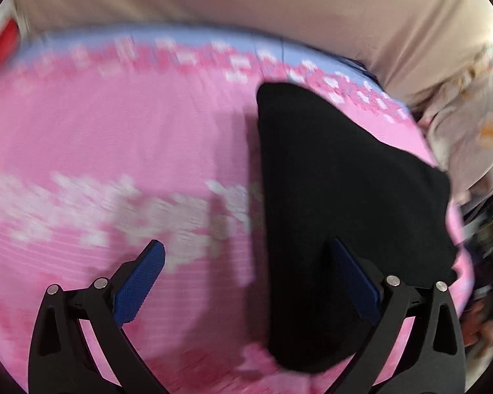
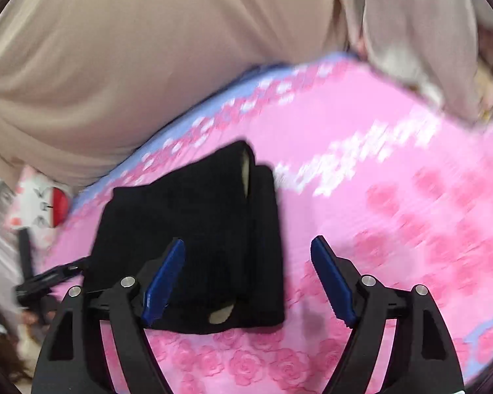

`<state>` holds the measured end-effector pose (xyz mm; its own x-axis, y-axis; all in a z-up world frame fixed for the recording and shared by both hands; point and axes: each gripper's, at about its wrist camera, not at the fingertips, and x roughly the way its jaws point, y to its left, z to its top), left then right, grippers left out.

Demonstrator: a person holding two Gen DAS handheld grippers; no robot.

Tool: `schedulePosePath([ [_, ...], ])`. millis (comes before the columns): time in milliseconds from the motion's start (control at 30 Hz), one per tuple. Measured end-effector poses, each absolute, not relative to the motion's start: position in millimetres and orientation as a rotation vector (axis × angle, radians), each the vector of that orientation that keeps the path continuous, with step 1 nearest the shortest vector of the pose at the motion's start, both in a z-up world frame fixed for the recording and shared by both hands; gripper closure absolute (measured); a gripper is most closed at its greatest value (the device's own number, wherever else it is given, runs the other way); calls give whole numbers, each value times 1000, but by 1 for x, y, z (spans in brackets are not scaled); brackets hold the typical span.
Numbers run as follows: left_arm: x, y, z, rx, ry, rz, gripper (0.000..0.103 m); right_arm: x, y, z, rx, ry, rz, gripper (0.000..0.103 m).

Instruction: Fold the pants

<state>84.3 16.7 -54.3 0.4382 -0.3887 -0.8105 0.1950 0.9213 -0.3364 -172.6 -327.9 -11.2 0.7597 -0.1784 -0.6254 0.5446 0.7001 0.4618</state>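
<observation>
The black pants (image 1: pixel 338 197) lie folded into a compact bundle on a pink rose-print bed sheet (image 1: pixel 115 138). In the left wrist view my left gripper (image 1: pixel 246 252) is open and empty above the sheet, its right finger over the bundle's left part. In the right wrist view the same bundle (image 2: pixel 207 229) lies below and left of my right gripper (image 2: pixel 248 248), which is open and empty, its left finger over the pants. The left gripper's black frame (image 2: pixel 49 279) shows at the left edge there. Both views are motion-blurred.
A beige cushion or padded headboard (image 1: pixel 279 10) runs along the far side of the bed. A pale patterned cloth (image 2: pixel 410 32) lies at the bed's corner. A red and white object (image 2: pixel 46 207) sits beyond the bed edge.
</observation>
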Motion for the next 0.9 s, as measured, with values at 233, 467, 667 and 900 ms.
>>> schedulePosePath([
  [233, 97, -11, -61, -212, 1059, -475, 38, -132, -322, -53, 758, 660, -376, 41],
  [467, 75, 30, -8, -222, 982, -551, 84, -112, -277, 7, 577, 606, -364, 69],
  [667, 64, 83, -40, 39, 1001, -86, 87, -89, -269, -30, 544, 748, -431, 43],
  [900, 63, 71, 21, -132, 852, -224, 47, -82, -239, 59, 397, 496, -381, 58],
])
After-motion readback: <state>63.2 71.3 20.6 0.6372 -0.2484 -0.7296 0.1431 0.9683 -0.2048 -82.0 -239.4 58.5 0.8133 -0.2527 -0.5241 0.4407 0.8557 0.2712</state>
